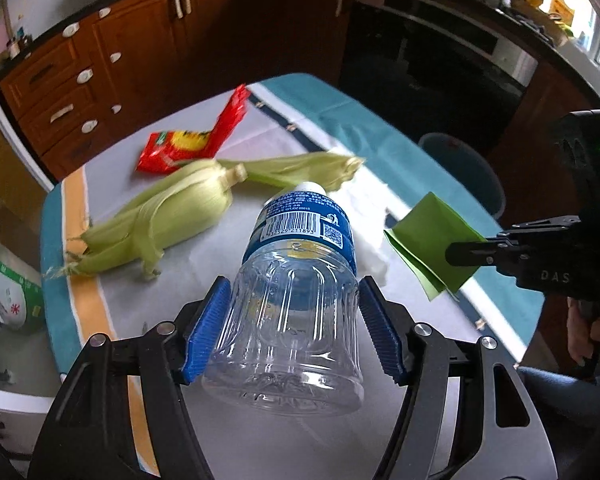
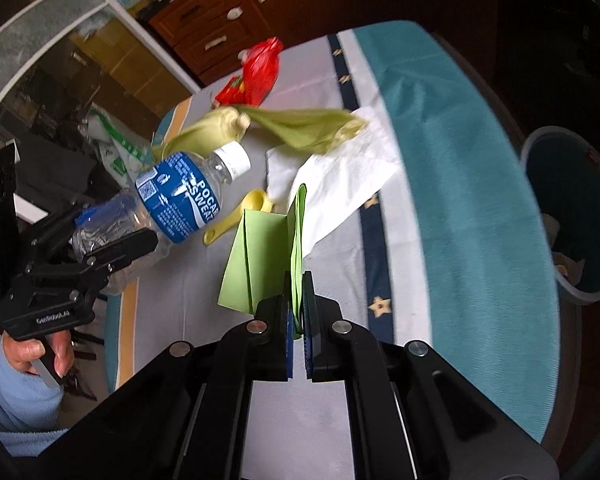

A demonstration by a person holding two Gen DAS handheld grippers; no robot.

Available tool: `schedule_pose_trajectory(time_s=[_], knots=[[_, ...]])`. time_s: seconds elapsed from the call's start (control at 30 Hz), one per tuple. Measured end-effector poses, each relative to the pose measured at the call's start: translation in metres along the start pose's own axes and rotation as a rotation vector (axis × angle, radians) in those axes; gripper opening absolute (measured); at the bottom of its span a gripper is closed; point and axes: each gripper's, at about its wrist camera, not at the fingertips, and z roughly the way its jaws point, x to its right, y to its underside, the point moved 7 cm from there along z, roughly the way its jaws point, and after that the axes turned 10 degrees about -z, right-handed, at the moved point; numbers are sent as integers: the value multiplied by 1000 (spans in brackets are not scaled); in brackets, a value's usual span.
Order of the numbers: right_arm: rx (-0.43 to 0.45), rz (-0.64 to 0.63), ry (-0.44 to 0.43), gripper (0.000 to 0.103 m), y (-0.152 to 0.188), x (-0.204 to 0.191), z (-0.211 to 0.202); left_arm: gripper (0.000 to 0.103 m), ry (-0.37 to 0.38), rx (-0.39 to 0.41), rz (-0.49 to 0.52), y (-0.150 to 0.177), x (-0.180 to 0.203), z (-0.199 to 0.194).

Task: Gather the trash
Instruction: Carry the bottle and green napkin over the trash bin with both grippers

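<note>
**Both grippers loaded above the table**

While the left gripper (image 1: 294, 312) clamped its blue pads (image 1: 206, 332) on the ribbed lower body of a clear plastic bottle (image 1: 300, 300), the bottle hung above the cloth-covered table (image 1: 380, 128), white cap pointing away from the camera. The right gripper (image 2: 299, 320) had its jaws pressed together on a folded green paper (image 2: 260, 264), held upright over the cloth. On the table lay corn husks (image 1: 160, 220), a red snack wrapper (image 1: 192, 140), a white tissue (image 2: 340, 176) and a yellow spoon (image 2: 240, 216). A blue bin (image 2: 576, 216) stood beside the table's edge, some scraps inside.
</note>
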Motion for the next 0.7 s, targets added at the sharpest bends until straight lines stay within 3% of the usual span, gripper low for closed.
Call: schedule_pose_trajectory(time_s=[0.33, 0.7], knots=[[133, 120, 53, 4, -8, 64, -53, 67, 78, 35, 104, -40, 83, 1], [248, 316, 182, 4, 7, 183, -111, 67, 189, 5, 233, -85, 209, 52]])
